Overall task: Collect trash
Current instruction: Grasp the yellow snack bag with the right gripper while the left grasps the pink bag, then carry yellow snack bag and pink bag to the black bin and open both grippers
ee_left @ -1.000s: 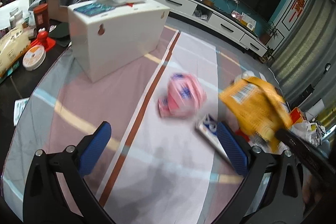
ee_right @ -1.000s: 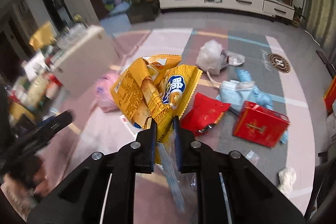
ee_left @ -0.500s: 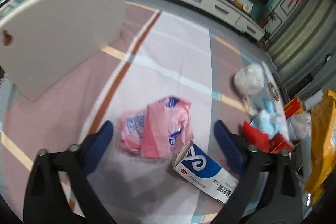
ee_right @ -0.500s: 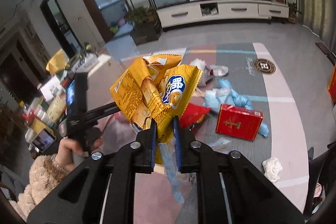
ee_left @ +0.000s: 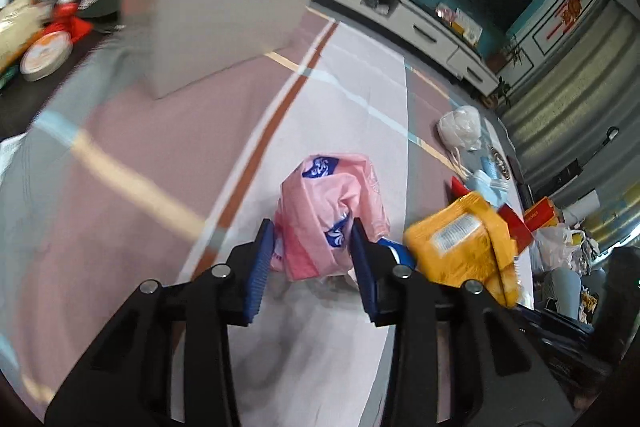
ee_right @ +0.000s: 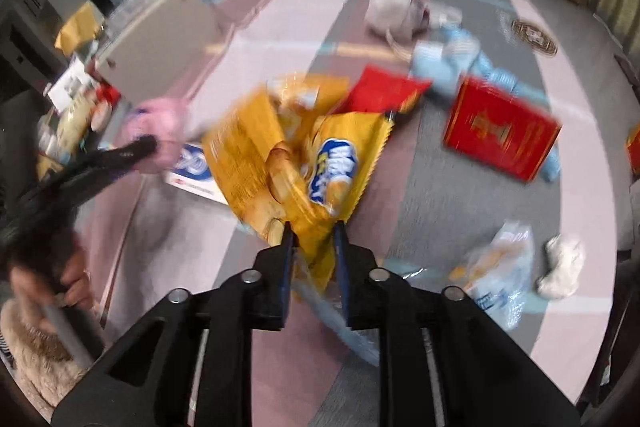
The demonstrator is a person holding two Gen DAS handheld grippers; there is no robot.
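Striped pink, white and grey rug (ee_left: 132, 163) across most of both views, litter strewn over its right half. White box (ee_left: 216, 23) standing at upper left of the left wrist view, well clear of the work. Yellow snack bag (ee_right: 296, 163) at centre of the right wrist view, blurred, its lower edge between the right gripper (ee_right: 313, 237) fingers; jaws opening, a gap showing on the right side of the bag, so probably being let go rather than carried. Red box (ee_right: 500, 135) to the right of it, flat on the grey stripe, with a red wrapper (ee_right: 384, 93), pale blue packets (ee_right: 448, 59) and a white tied bag (ee_right: 390, 9) above. Crumpled pink bag (ee_left: 332, 215) at lower centre of the left wrist view, sitting between the blue pads of the left gripper (ee_left: 313, 233); jaws closing, pads at both flanks of the bag, firm pinch not yet certain. Best to finish closing on the thick folded middle, not a loose flap, then lift straight. Blue-and-white carton (ee_right: 194, 167) just behind, touching the pink bag; worth avoiding with the fingertips.
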